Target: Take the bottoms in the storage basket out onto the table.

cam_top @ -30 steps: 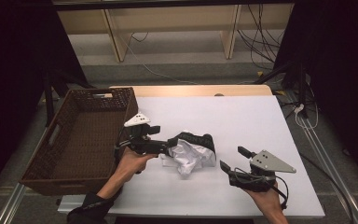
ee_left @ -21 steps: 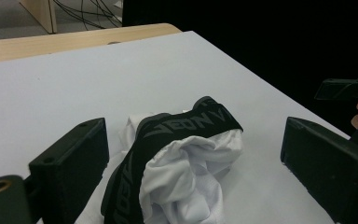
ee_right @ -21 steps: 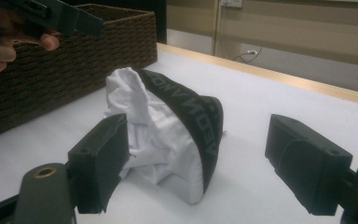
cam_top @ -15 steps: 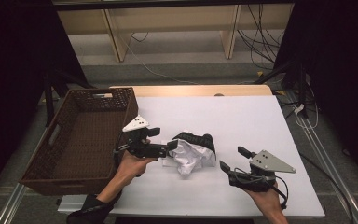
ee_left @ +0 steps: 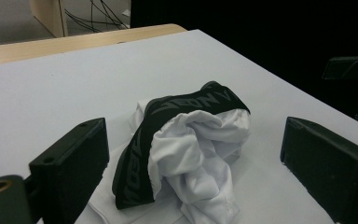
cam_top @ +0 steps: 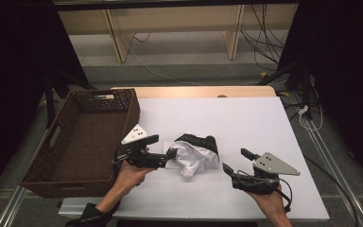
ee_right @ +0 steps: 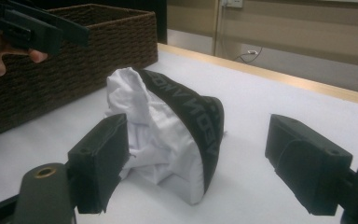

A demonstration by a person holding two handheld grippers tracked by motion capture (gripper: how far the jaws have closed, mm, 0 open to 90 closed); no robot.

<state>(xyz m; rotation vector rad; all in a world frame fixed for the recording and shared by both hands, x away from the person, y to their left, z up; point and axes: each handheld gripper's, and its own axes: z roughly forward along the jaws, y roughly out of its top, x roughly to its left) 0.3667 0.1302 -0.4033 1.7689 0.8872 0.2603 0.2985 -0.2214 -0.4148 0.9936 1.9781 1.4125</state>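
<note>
A crumpled white garment with a black lettered waistband lies on the white table near its front middle. My left gripper is at the garment's left edge. In the left gripper view it is open, its jaws standing wide on either side of the garment, apart from it. My right gripper rests open to the right of the garment, a short gap away. The right gripper view looks at the garment between the spread jaws.
A dark wicker basket stands on the left of the table, close behind my left hand, and shows as a wicker wall in the right gripper view. A wooden strip runs along the table's far edge. Cables lie on the floor beyond.
My left gripper has dropped a little and drawn slightly toward the person at the garment's left edge. The right gripper and the garment have stayed put.
</note>
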